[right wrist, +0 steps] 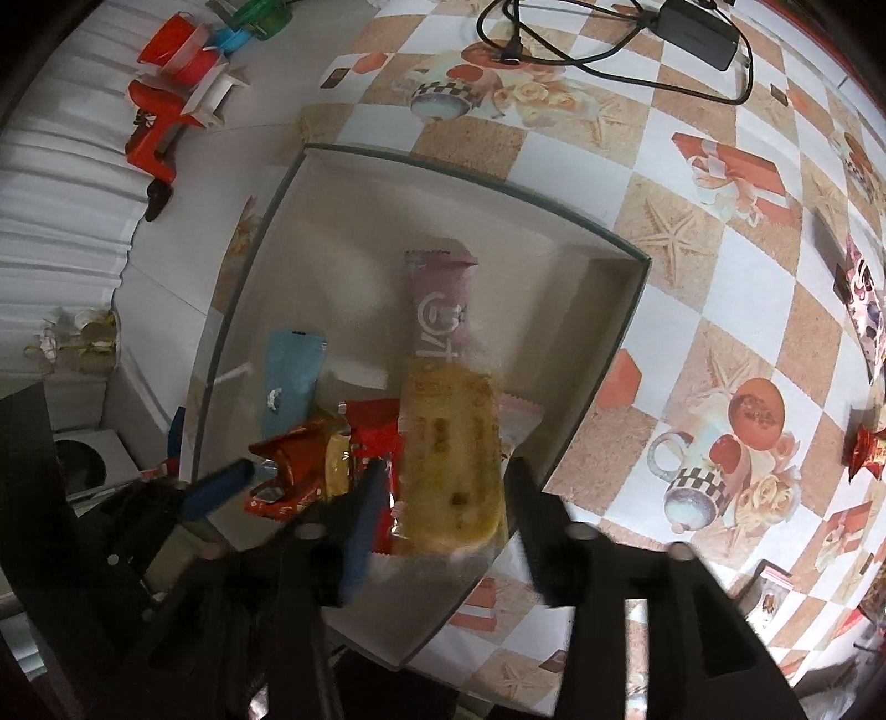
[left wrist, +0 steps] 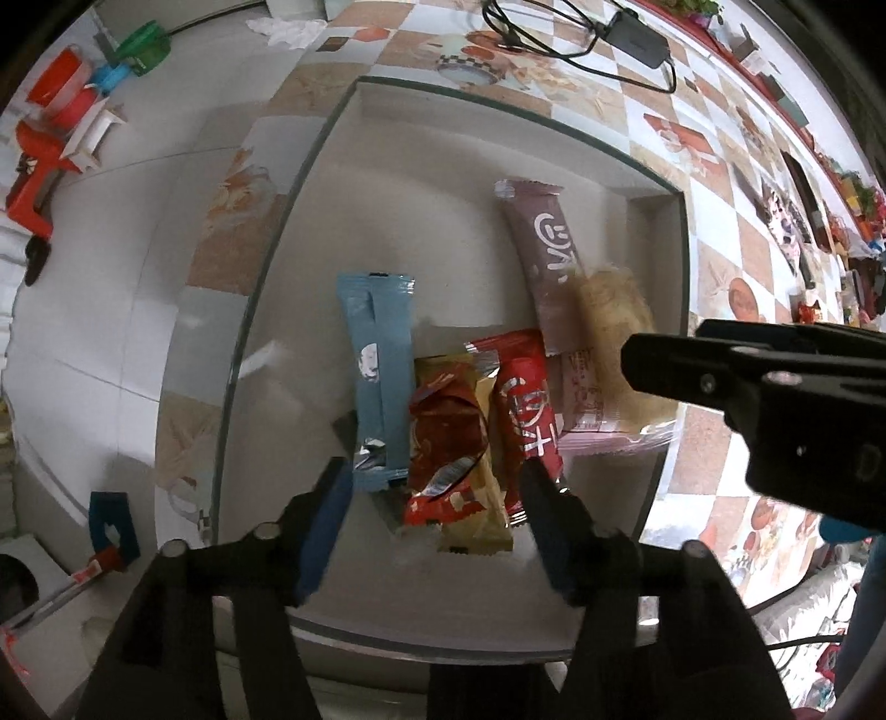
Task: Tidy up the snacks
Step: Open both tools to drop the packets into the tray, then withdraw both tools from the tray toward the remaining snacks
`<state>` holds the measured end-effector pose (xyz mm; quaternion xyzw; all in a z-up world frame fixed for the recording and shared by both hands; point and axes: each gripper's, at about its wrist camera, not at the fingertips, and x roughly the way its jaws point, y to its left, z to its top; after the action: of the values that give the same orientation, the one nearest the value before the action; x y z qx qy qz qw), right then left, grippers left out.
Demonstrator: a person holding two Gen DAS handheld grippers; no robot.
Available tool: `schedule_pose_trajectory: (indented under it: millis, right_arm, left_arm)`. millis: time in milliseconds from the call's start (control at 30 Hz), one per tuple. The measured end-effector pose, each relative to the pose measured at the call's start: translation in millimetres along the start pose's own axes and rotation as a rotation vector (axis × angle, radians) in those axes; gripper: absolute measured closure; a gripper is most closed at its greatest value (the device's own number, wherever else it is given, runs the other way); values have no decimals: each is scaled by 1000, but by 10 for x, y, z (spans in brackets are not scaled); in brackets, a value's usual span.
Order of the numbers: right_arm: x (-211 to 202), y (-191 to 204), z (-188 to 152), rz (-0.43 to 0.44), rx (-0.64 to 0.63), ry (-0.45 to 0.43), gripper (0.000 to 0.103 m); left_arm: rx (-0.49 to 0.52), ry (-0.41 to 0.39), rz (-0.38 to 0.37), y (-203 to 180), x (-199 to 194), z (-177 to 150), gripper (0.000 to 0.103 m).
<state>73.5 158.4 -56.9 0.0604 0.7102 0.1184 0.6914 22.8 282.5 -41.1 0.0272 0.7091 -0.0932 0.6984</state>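
A shallow white box with a green rim lies on a patterned tablecloth. In it are a blue packet, a mauve packet, a red packet with white characters, a crumpled orange-red packet and a yellow one. My left gripper is open straight above the orange-red and yellow packets. My right gripper is open over the box's right side. A blurred, clear-wrapped yellow cake sits between its fingers, with a gap on each side.
A black cable and adapter lie on the tablecloth behind the box. A red tape gun and tape rolls sit on the white surface to the left. More snack packets lie at the table's right edge.
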Motion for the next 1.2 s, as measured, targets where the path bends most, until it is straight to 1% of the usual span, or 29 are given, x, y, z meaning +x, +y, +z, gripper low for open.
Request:
schedule_pose_trajectory:
  millis: [67, 100, 333, 400, 433, 600, 833, 1033, 1167, 1200]
  right_arm:
    - [-13, -11, -19, -1, 4, -9, 30]
    - [-16, -24, -30, -3, 7, -11, 28]
    - [-15, -272, -163, -9, 70, 2, 27]
    - [-15, -391, -227, -15, 97, 6, 5]
    - [-24, -457, -267, -13, 113, 0, 0]
    - [-14, -808, -469, -18, 197, 9, 0]
    - [-62, -1508, -882, -38, 376, 10, 0]
    - [-173, -2055, -1252, -58, 486, -3, 0]
    - [-150, -2410, -1523, -81, 556, 24, 0]
    - [-139, -2468, -1573, -84, 568, 31, 0]
  left_arm:
    - [-6, 6, 4, 9, 0, -27, 30]
    - [-8, 7, 5, 52, -9, -53, 29]
    - [10, 15, 28, -34, -4, -147, 25]
    - [25, 16, 33, -112, -17, -174, 25]
    - [34, 16, 34, -157, -24, -193, 25]
    - [96, 19, 32, -488, -41, -252, 25]
    - [208, 18, 14, -998, -70, -289, 25]
    - [295, 23, 3, -1501, -55, -274, 25]
    - [344, 38, 1, -1781, -27, -284, 25]
    - [352, 42, 1, -1798, -5, -277, 25]
